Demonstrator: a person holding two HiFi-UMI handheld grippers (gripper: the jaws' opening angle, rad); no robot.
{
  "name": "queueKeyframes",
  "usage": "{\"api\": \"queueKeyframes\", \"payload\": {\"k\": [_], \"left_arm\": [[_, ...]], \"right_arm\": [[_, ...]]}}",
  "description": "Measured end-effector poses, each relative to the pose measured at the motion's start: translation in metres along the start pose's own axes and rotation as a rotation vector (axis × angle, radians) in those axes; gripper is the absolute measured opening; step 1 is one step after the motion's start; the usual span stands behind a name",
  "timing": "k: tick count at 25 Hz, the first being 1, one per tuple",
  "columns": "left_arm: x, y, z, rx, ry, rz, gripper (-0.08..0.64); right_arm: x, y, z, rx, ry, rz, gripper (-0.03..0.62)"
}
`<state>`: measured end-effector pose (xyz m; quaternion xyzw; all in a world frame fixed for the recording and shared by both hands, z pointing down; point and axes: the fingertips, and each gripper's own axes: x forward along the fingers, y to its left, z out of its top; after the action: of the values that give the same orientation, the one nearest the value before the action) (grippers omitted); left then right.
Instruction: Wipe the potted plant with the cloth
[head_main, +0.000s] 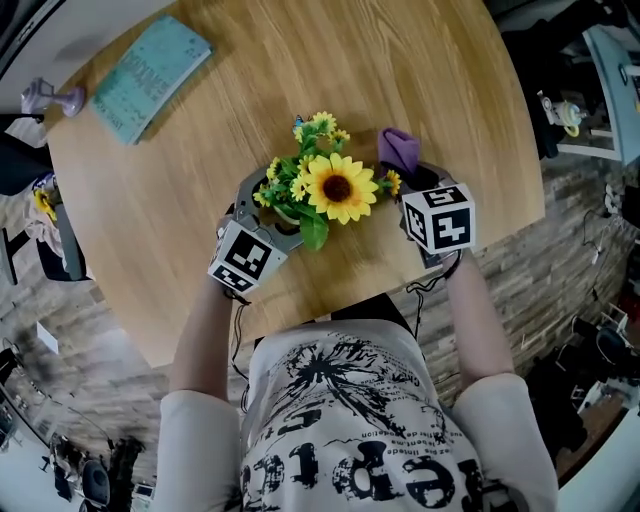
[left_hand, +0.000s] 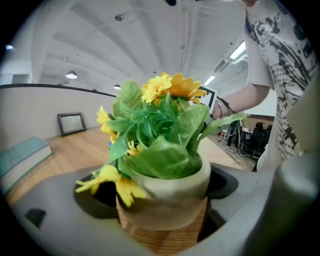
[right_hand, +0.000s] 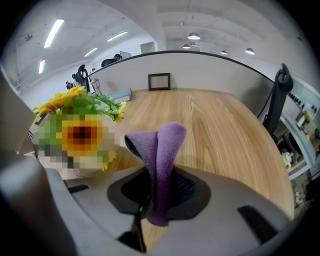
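The potted plant (head_main: 325, 190) stands on the round wooden desk (head_main: 330, 60), on the half nearer to you. Your left tool (head_main: 278, 215) is wide open around its pot (left_hand: 165, 200), and the pads seem to press both sides to steady it. Just to the right, your right tool (head_main: 410, 170) pinches the purple cloth (head_main: 398, 148) with jaws almost together. I judge the wiping is not yet begun. Next, bring the cloth gently onto the leaves.

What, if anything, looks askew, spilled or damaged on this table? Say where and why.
Nothing stands out. The potted plant stands upright in the left gripper jaws, the purple cloth is pinched in the right gripper, and the teal book lies flat on the table.
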<state>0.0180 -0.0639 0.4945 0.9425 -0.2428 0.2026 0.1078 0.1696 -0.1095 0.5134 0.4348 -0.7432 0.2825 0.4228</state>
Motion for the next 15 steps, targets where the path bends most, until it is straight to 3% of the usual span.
{"api": "queueKeyframes", "payload": {"k": [6,9,12,15], "left_arm": [[-0.028,0.01,0.041,0.014,-0.06,0.054,0.511],[-0.053,0.02,0.058,-0.024,-0.094,0.101,0.511],[-0.08,0.031,0.071,-0.061,-0.127,0.145,0.509],[-0.097,0.036,0.079,-0.11,-0.183,0.172,0.506]], "right_arm": [[-0.007,0.017,0.023,-0.04,-0.033,0.041,0.081],[-0.01,0.045,0.042,-0.085,-0.069,0.094,0.081],[-0.013,0.077,0.063,-0.123,-0.135,0.172,0.081],[-0.016,0.112,0.083,-0.044,-0.212,0.303,0.08]]}}
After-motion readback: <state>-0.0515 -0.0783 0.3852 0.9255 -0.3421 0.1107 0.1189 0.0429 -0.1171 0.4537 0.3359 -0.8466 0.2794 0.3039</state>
